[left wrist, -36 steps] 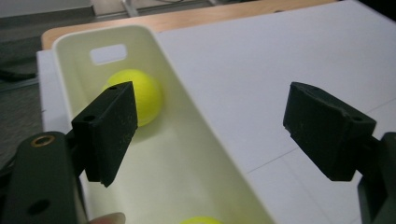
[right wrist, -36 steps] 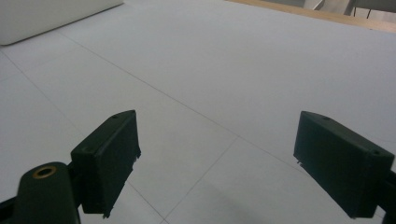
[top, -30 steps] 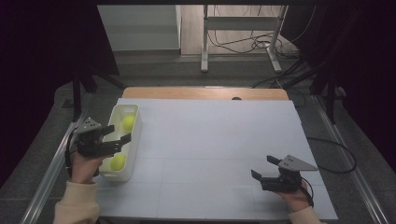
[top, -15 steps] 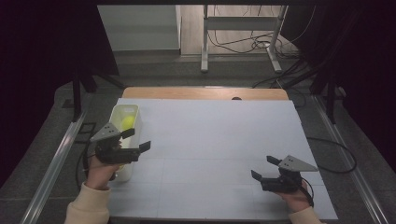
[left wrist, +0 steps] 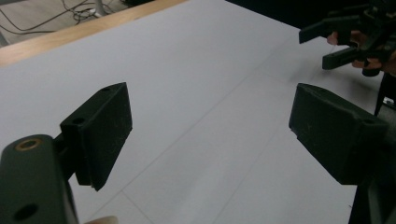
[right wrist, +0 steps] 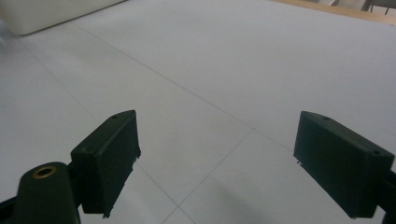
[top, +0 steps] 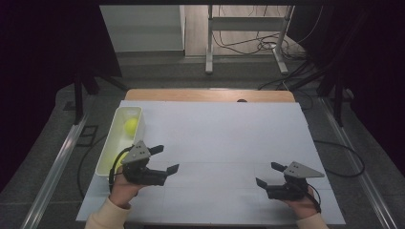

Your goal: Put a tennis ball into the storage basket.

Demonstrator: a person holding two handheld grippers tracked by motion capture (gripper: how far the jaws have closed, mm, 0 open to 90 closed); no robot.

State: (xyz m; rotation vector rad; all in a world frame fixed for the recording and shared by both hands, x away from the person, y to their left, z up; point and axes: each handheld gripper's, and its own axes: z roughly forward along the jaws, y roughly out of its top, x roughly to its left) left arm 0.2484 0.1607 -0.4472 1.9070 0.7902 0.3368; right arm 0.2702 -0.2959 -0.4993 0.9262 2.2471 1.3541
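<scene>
Two yellow balls point(top: 130, 126) lie in the tray point(top: 106, 152) behind the empty left claw point(top: 165, 159).

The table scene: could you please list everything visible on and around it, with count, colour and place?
Balls: two, yellow-green, inside the tray; the nearer one is partly hidden behind the left gripper.
Tray: one, white, long and narrow, on the table's left edge.
Table cover: one, white sheet with faint grid lines, over the tabletop.
Tabletop: wooden, bare strip along the far edge.
Metal stand: one, pale, on the floor beyond the table, with cables around it.
Left gripper: one, black with grey plate, jaws just opened, nothing between them, over the sheet beside the tray.
Right gripper: one, black with grey plate, open and empty, near the table's front right.
</scene>
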